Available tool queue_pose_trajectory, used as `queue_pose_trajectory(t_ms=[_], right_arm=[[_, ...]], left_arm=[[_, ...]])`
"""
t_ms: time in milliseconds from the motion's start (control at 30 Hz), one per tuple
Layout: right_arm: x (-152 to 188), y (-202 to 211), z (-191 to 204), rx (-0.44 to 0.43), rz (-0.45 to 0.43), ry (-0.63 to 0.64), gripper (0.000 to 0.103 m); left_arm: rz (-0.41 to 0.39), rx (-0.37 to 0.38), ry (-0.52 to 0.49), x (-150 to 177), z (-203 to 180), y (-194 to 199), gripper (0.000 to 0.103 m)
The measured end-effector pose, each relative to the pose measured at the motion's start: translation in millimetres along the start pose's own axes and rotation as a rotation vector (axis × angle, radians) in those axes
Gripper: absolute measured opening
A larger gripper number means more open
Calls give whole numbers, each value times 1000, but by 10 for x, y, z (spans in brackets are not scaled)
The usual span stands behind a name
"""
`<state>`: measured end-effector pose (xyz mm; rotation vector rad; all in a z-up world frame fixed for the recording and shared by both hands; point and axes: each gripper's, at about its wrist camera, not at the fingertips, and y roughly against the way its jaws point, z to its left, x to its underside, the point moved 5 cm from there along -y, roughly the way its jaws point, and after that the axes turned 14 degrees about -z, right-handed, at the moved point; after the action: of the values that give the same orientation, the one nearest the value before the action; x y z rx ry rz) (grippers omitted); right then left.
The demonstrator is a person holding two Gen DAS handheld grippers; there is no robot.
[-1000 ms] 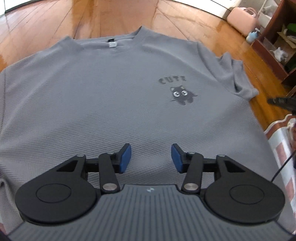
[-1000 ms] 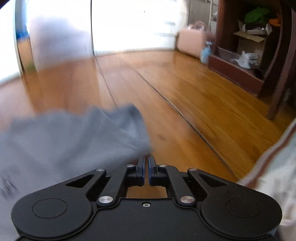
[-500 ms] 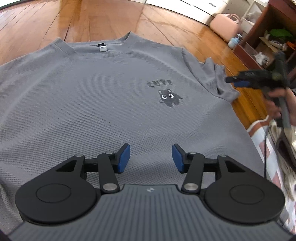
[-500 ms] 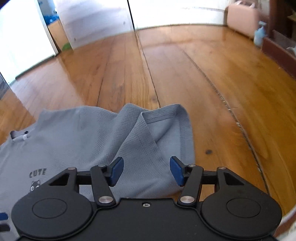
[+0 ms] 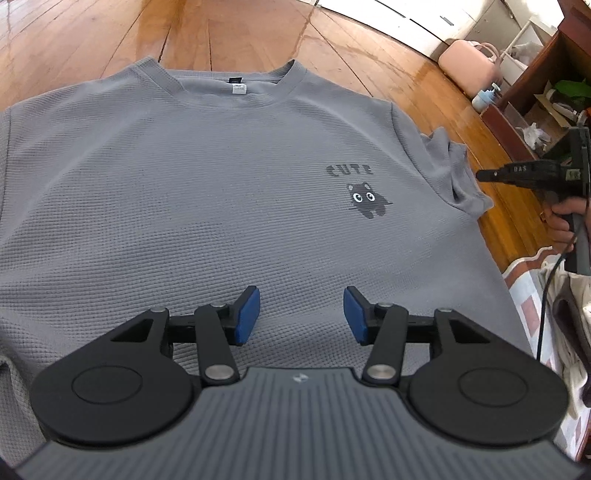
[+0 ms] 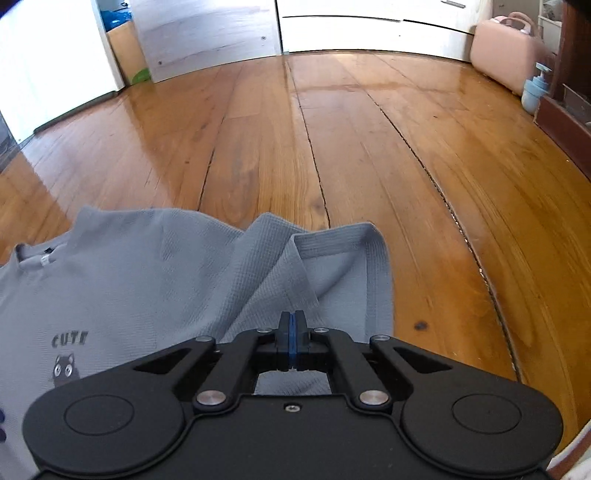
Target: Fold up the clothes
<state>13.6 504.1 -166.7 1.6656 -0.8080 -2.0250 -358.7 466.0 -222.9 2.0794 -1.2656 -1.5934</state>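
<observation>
A grey T-shirt (image 5: 207,206) with a "CUTE" cat print (image 5: 365,203) lies flat, front up, on the wooden floor, collar away from me. My left gripper (image 5: 301,314) hovers open over the lower middle of the shirt, with nothing between its blue pads. The shirt's right sleeve (image 6: 332,273) lies crumpled and folded over. My right gripper (image 6: 291,332) is shut just above that sleeve, and I see no cloth between its pads. In the left wrist view the right gripper (image 5: 480,175) hangs in a person's hand (image 5: 565,221) beside the sleeve (image 5: 458,181).
Wooden floor (image 6: 332,147) surrounds the shirt. A pink case (image 5: 469,66) and a blue pump bottle (image 5: 485,98) stand by a dark wooden shelf (image 5: 535,92) at the far right. A patterned cloth (image 5: 535,288) lies at the right edge. White cabinets (image 6: 369,29) line the back.
The right gripper opened over the sleeve half a second ago and is now shut again. The left gripper stayed open and tilted slightly, so the shirt sits more centred in its view.
</observation>
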Motion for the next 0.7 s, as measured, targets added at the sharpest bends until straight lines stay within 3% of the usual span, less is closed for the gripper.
queue_pose_trajectory(t_ms=[67, 133, 167, 400, 567, 633, 700], right_arm=[[-13, -56, -50, 5, 15, -32, 11], [-32, -127, -96, 25, 21, -59, 31], [-43, -175, -112, 46, 18, -64, 53], [-174, -410, -43, 60, -18, -50, 55], [-234, -633, 28, 91, 8, -23, 58], [-211, -689, 53, 92, 20, -2, 56], [-203, -653, 108, 65, -1, 32, 6]], left_arm=[[-1, 9, -2, -1, -21, 4, 49], [-2, 28, 0, 2, -59, 2, 49], [-2, 42, 5, 4, -77, -4, 49], [7, 38, -9, 35, -116, -75, 50], [1, 54, 50, 17, -52, -89, 52], [0, 57, 55, 17, -50, -90, 52], [1, 54, 49, 21, -57, -89, 52]])
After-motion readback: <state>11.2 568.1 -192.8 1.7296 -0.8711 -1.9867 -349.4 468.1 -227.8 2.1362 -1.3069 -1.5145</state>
